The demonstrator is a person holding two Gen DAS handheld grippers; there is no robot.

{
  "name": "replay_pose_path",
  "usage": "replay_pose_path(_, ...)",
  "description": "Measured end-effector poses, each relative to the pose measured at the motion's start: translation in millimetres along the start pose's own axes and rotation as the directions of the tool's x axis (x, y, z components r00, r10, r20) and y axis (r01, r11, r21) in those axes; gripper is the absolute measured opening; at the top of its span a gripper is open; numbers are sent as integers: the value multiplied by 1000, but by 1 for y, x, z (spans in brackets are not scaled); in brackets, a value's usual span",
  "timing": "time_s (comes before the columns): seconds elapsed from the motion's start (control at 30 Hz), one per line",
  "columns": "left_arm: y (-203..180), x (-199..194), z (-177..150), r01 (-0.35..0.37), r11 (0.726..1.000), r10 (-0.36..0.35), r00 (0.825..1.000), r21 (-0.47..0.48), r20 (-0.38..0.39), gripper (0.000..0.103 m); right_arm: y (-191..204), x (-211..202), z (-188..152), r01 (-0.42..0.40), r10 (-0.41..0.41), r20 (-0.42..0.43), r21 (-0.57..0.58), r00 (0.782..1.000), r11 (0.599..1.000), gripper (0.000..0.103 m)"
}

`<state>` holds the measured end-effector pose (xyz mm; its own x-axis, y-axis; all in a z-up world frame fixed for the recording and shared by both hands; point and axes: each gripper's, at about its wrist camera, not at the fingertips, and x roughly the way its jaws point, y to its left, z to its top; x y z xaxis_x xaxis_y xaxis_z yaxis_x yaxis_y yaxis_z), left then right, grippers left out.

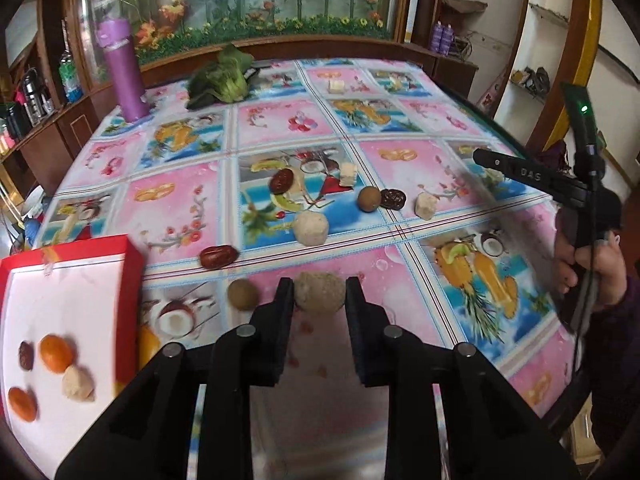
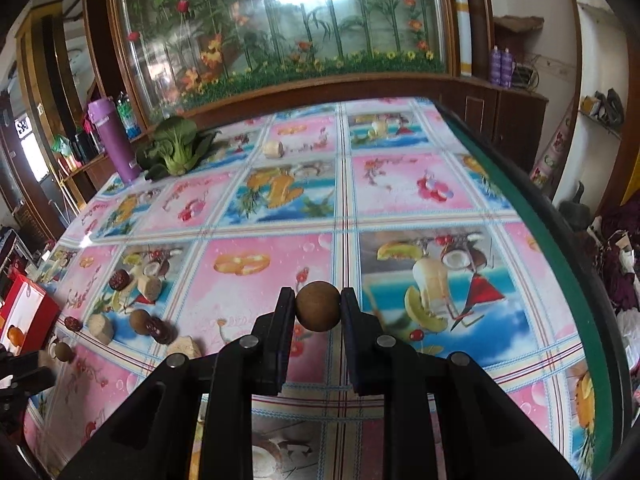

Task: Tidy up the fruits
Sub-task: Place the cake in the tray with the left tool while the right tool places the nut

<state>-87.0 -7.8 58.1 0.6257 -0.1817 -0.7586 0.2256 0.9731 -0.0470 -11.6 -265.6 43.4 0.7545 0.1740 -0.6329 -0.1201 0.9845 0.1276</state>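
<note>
Both grippers hold fruit for the red box (image 1: pixel 132 264): left gripper (image 1: pixel 320 294) pinches a beige lump (image 1: pixel 319 292), right gripper (image 2: pixel 318 306) a brown ball (image 2: pixel 318 307).

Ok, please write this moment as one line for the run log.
left gripper: shut on beige lump | right gripper: shut on brown round fruit | red box: four pieces inside | other pieces loose on table

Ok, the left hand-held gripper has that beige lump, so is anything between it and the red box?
Nothing visible blocks it. The left hand-held gripper holds the beige lump, and the red box sits to its left. Only a small brown round fruit lies low on the tablecloth between them, easily cleared by lifting.
</note>
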Motion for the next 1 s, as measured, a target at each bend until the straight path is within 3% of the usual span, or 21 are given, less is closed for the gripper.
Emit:
replay_pose_path(0.2, 45, -60, -23, -93, 991, 102, 991, -96, 91, 28, 15, -11, 0, -20, 20, 43, -10, 999, 1000, 22)
replay_pose_path(0.37, 89, -95, -40, -176, 966, 201, 972, -190, 119, 28, 60, -22, -5, -133, 134, 42, -22, 990, 991, 22)
replay_pose_path(0.47, 116, -112, -54, -216, 946, 251, 960, -243, 125, 28, 106, -26, -7, -235, 237, 22, -54, 971, 970, 22)
replay_pose_path(0.7, 174, -134, -93, -289, 884, 346, 933, -367, 100, 28, 227, -29, -8, -443, 440, -54, -161, 896, 882, 21)
replay_pose_path(0.83, 206, -136, -109, -312, 846, 377, 924, -433, 71, 28, 279, -22, -14, -503, 492, -104, -196, 864, 842, 21)
replay_pose_path(0.93, 228, -138, -120, -333, 815, 404, 913, -474, 52, 28, 306, -14, -19, -519, 502, -132, -210, 855, 829, 21)
replay_pose_path(1.0, 236, -137, -125, -332, 804, 401, 915, -493, 38, 28, 318, -4, -21, -532, 508, -162, -196, 846, 823, 21)
